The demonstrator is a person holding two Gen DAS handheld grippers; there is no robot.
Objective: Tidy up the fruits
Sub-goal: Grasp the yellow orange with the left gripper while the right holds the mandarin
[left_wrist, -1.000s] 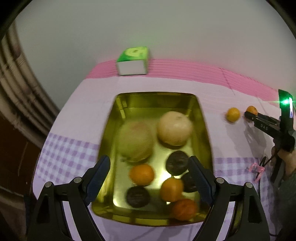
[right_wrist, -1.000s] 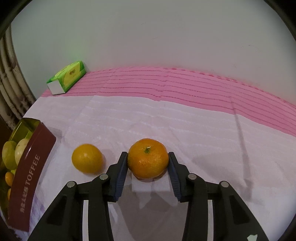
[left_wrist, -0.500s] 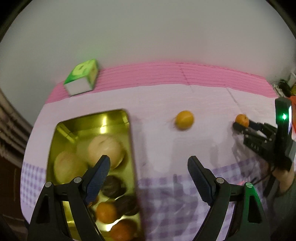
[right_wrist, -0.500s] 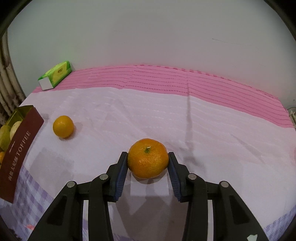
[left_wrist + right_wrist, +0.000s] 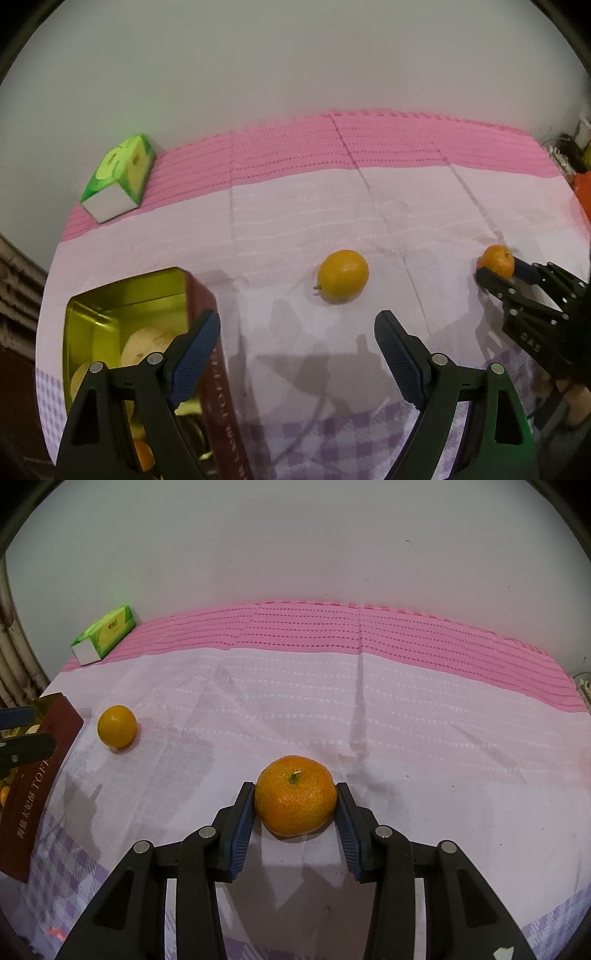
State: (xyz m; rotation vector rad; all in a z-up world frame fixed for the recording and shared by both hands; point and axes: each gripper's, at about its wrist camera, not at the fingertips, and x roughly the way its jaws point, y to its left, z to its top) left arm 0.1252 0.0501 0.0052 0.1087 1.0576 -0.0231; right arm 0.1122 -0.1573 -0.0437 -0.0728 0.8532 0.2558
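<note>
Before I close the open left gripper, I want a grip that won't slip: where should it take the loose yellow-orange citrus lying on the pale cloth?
Grip the loose yellow-orange citrus across its widest middle, coming straight ahead and down with the left gripper. It lies on its side, stem toward the near left, with bare cloth on both flanks for the fingers.

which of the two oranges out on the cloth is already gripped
The darker tangerine with the stem stub, clamped in the right gripper. The yellower orange lies free beside the tin.
</note>
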